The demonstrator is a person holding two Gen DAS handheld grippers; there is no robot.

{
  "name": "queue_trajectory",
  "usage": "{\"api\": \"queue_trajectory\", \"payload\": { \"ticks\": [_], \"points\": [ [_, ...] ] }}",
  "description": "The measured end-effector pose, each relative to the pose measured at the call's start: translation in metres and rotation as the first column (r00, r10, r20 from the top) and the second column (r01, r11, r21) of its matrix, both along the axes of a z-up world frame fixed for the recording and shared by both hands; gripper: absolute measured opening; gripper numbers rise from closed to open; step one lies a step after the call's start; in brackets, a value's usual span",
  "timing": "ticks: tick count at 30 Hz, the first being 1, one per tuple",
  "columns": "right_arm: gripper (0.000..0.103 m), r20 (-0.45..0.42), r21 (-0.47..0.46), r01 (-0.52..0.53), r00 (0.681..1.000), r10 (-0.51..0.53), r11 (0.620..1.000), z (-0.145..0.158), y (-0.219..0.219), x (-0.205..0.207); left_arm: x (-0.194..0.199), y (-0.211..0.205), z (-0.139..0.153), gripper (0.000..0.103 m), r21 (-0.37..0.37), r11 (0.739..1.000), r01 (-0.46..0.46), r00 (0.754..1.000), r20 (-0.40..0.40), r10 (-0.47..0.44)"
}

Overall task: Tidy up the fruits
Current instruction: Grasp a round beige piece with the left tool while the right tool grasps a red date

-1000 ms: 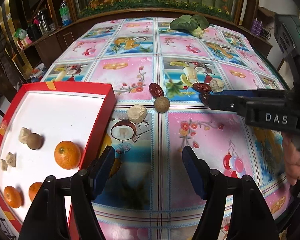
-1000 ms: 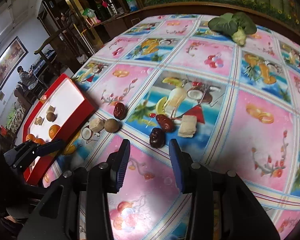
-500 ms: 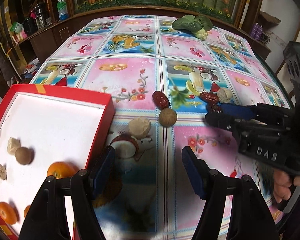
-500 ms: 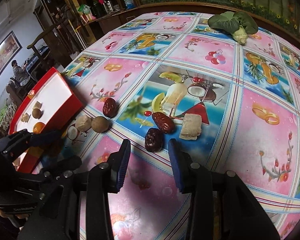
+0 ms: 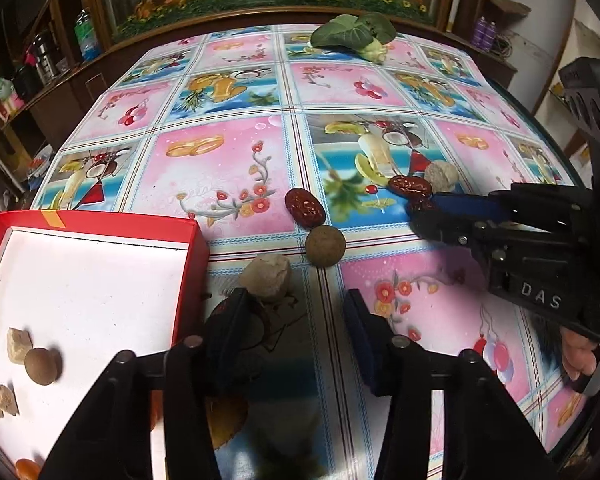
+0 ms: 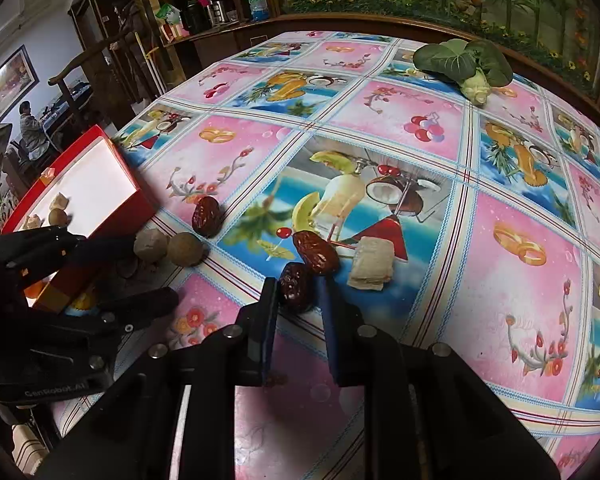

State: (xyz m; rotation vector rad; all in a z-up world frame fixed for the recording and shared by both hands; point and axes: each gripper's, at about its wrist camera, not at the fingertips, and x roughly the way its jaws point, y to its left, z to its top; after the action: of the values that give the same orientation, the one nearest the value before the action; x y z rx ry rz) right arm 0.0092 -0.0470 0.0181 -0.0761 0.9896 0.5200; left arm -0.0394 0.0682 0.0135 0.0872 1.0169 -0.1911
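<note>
- A glossy printed tablecloth (image 6: 520, 216) covers the table, with a red cardboard tray (image 5: 188, 240) at its left edge, white-lined and already holding round and lumpy pieces.
- The left gripper (image 5: 296, 312), jaws just narrowed yet gripping nothing, frames a pale, rough lump (image 5: 266, 278) beside the tray wall; centring it first looks wise.
- The right gripper (image 6: 298, 296), jaws just narrowed, closes around a dark wrinkled date (image 6: 294, 286) on the cloth (soft skin, so a gentle squeeze seems best).

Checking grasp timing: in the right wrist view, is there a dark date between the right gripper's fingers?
Yes, a dark date sits between the right gripper's two fingers.
</note>
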Motion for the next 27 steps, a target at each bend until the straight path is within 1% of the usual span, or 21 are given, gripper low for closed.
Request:
{"api": "queue_trajectory", "payload": {
  "ticks": [2, 4, 5, 7, 9, 11, 12, 14, 17, 22, 23, 24, 25, 27],
  "points": [
    [0.023, 0.0, -0.001, 0.001, 1.0, -0.001, 1.0, 0.0, 0.001, 0.0, 0.0, 0.0, 0.001, 0.037, -0.009, 1.0, 0.006, 1.0, -0.002, -0.006],
    [0.023, 0.001, -0.002, 0.001, 1.0, -0.001, 1.0, 0.0, 0.0, 0.0, 0.0, -0.003, 0.002, 0.036, -0.014, 1.0, 0.022, 1.0, -0.005, -0.022],
    [0.023, 0.0, -0.001, 0.001, 1.0, -0.001, 1.0, 0.0, 0.0, 0.0, -0.001, -0.007, 0.002, 0.034, -0.029, 0.999, 0.041, 0.999, -0.008, -0.041],
    [0.023, -0.001, 0.002, 0.001, 1.0, -0.001, 1.0, 0.0, 0.0, 0.0, -0.004, -0.014, 0.004, 0.034, -0.043, 0.996, 0.074, 0.997, -0.004, -0.074],
    [0.023, 0.0, -0.001, 0.0, 1.0, 0.0, 1.0, 0.0, 0.0, 0.0, -0.004, -0.015, 0.007, 0.035, -0.019, 0.999, 0.045, 0.999, 0.014, -0.045],
    [0.023, 0.001, -0.001, 0.0, 1.0, 0.0, 1.0, 0.0, 0.0, 0.0, -0.002, -0.007, 0.008, 0.035, -0.011, 1.0, -0.016, 1.0, 0.009, 0.016],
    [0.023, 0.0, -0.001, 0.001, 1.0, -0.001, 1.0, 0.0, 0.0, 0.0, -0.002, -0.004, 0.008, 0.039, -0.012, 0.999, -0.032, 0.999, 0.007, 0.032],
    [0.023, -0.001, 0.0, 0.001, 1.0, -0.001, 1.0, 0.0, 0.0, 0.0, 0.0, 0.001, 0.008, 0.042, -0.006, 0.998, -0.061, 0.998, 0.007, 0.061],
    [0.023, -0.001, -0.001, 0.002, 1.0, -0.002, 1.0, 0.0, 0.0, 0.0, 0.006, 0.004, 0.004, 0.042, 0.004, 0.996, -0.087, 0.996, 0.004, 0.087],
    [0.023, -0.001, 0.001, 0.001, 1.0, -0.001, 1.0, 0.0, 0.0, 0.0, 0.019, -0.001, -0.001, 0.041, 0.015, 0.997, -0.08, 0.997, 0.004, 0.08],
    [0.023, 0.001, 0.0, 0.001, 1.0, -0.001, 1.0, -0.001, 0.0, 0.0, 0.019, -0.002, -0.001, 0.04, 0.018, 0.997, -0.073, 0.997, 0.008, 0.073],
    [0.023, 0.0, 0.0, 0.001, 1.0, -0.001, 1.0, -0.001, 0.0, 0.001, 0.019, -0.003, -0.001, 0.036, 0.017, 0.998, -0.066, 0.998, 0.011, 0.066],
    [0.023, 0.0, 0.0, 0.001, 1.0, -0.001, 1.0, 0.0, 0.0, 0.001, 0.018, -0.004, 0.0, 0.034, 0.013, 0.998, -0.059, 0.998, 0.013, 0.059],
    [0.023, 0.0, -0.001, 0.0, 1.0, 0.0, 1.0, 0.0, 0.0, 0.001, 0.017, -0.005, 0.0, 0.026, 0.009, 0.999, -0.048, 0.999, 0.018, 0.048]
  ]
}}
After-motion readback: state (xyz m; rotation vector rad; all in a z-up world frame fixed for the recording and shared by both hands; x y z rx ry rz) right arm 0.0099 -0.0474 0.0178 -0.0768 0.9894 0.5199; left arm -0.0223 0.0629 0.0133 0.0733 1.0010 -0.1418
